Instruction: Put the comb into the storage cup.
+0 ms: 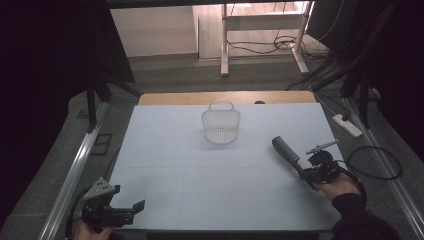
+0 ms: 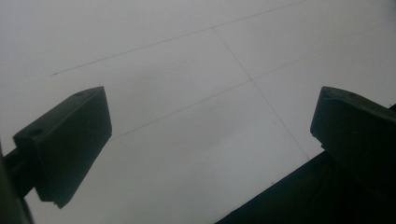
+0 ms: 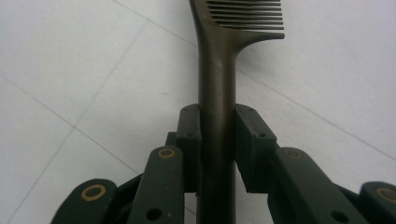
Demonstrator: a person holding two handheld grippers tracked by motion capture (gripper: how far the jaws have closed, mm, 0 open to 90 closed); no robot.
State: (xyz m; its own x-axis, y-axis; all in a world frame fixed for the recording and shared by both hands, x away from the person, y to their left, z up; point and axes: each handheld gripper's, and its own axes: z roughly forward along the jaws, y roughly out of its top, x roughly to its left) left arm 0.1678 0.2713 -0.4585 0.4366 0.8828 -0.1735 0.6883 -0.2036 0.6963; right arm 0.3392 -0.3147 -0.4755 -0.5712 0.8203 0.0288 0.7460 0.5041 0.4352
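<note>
Comb point(image 3: 217, 84): dark, near right of table point(image 1: 200, 175), clamped by handle in right gripper point(image 3: 217, 135).
Basket point(image 1: 221, 125): white mesh, far centre (likely destination).
Left gripper point(image 2: 210, 135): jaws wide, idle.
Handling: lift level, lower teeth-first into basket.

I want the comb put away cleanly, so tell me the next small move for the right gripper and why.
Probably carry the comb forward and to the left, toward the white basket. The right gripper is already shut on the comb's handle, teeth end pointing away, and the basket stands apart from it, farther up the table. The left gripper is open near the table's near left corner and can wait there.
</note>
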